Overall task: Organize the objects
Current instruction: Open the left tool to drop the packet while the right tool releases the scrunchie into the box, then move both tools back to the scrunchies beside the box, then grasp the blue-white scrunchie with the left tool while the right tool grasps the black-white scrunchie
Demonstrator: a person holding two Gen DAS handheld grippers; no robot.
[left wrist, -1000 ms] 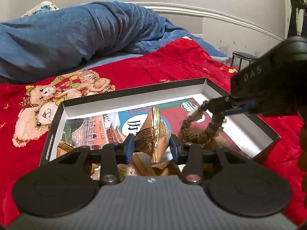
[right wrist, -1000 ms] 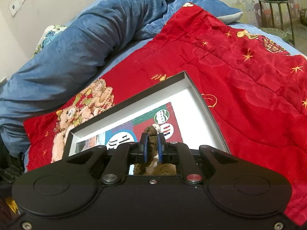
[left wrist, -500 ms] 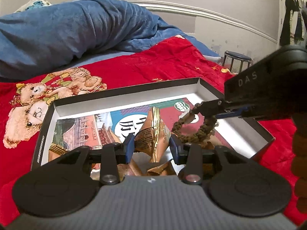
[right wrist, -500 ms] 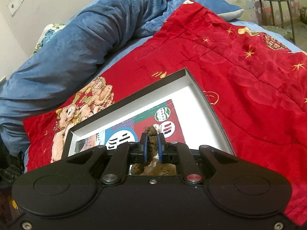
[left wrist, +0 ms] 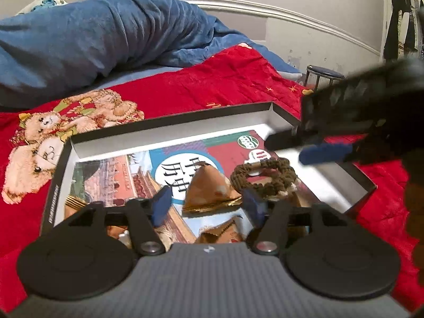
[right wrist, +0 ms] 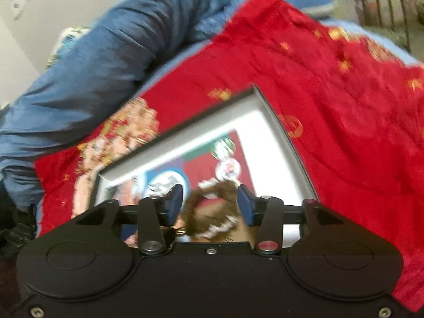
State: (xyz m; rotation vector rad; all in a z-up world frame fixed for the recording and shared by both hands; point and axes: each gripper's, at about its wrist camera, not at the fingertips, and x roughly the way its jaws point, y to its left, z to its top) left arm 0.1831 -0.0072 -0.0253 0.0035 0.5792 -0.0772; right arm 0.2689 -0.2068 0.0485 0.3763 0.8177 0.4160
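Our left gripper (left wrist: 208, 205) stands with jaws wide apart, holding nothing; the brown triangular packet (left wrist: 212, 189) lies between and beyond them, low centre of frame. Our right gripper (right wrist: 209, 205) is likewise spread and empty, the braided cord loop (left wrist: 263, 179) lying free just right of the packet. Both rest in the shallow box (left wrist: 169, 124) on the red quilt (left wrist: 228, 79), gathered there for tidiness, we judge; blur leaves contact between them uncertain.
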